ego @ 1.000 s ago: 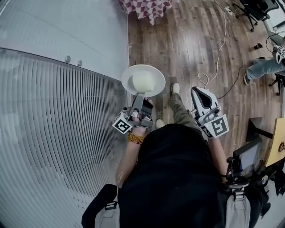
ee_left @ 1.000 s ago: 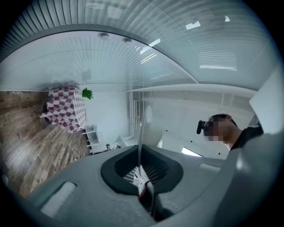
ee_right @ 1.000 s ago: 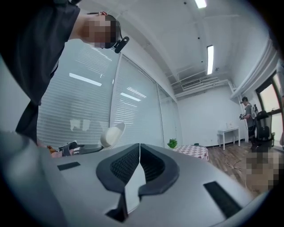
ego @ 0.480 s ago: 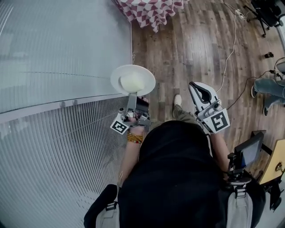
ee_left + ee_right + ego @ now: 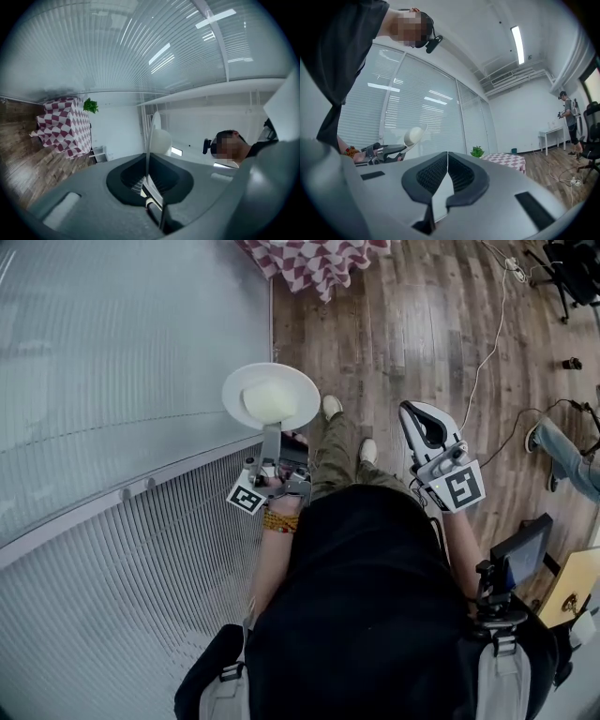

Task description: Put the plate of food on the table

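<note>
Head view: since a second ago, person has walked on beside glass wall (image 5: pixel 122 352). Checkered bench (image 5: pixel 314 263) nearer, still well ahead of tools, so carry is unfinished. Left tool (image 5: pixel 272 430) clamped on rim of plate (image 5: pixel 281 381), pale food (image 5: pixel 265 401) aboard, just beyond tool tip.
Left gripper view: plate edge-on between pinched jaws; bench far ahead-left.
Right gripper view: right tool (image 5: pixel 446 164) jaws together, nothing between them; plate off left.

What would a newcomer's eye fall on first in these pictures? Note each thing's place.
The white plate with a pale mound of food, held by its rim in the shut left gripper above the wooden floor. Next comes the checked table at the head view's top edge, then the right gripper, shut and empty, at the person's side.
</note>
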`<state>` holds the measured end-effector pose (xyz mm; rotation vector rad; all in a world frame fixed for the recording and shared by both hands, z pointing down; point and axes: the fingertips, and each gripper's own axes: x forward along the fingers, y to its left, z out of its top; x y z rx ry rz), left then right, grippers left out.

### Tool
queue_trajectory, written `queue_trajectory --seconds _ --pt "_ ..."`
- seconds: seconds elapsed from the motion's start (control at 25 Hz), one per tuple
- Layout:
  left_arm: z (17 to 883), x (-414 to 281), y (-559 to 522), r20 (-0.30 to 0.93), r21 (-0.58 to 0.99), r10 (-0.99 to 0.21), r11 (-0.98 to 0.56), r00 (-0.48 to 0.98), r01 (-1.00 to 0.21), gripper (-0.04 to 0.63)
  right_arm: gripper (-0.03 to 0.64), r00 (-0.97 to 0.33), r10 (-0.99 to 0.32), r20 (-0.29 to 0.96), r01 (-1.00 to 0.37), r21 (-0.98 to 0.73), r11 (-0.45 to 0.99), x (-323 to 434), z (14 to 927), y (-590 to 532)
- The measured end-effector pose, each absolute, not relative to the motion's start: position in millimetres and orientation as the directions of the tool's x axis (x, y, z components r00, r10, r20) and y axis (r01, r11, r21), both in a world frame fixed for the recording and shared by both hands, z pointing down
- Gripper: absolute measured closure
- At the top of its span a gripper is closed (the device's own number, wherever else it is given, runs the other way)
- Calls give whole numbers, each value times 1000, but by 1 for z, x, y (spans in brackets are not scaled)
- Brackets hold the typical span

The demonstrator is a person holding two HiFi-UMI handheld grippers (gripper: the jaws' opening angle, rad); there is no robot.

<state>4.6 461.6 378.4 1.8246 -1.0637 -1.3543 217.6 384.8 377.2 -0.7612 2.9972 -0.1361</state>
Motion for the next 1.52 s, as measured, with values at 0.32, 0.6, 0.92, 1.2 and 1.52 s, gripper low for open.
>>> queue_trajectory --seconds 0.32,0.6,0.92,1.2,1.52 --pt "394 -36 349 -461 837 -863 -501 208 -222 581 604 -854 -521 -1 -519 -74 851 181 380 296" --pt "379 -87 237 -454 825 -837 -525 306 -210 581 604 -845 -535 14 -535 -56 843 110 355 189" --pt "372 -140 158 -461 823 -809 -543 364 -167 581 604 -859 -512 11 -512 -64 857 24 346 110" --pt "371 -191 100 -464 826 -809 -542 360 -154 581 604 -858 -513 41 -514 -56 856 -20 338 56" --pt "371 -232 25 -456 835 -819 -529 349 -150 581 604 -857 -510 67 -514 -81 854 -52 337 -20"
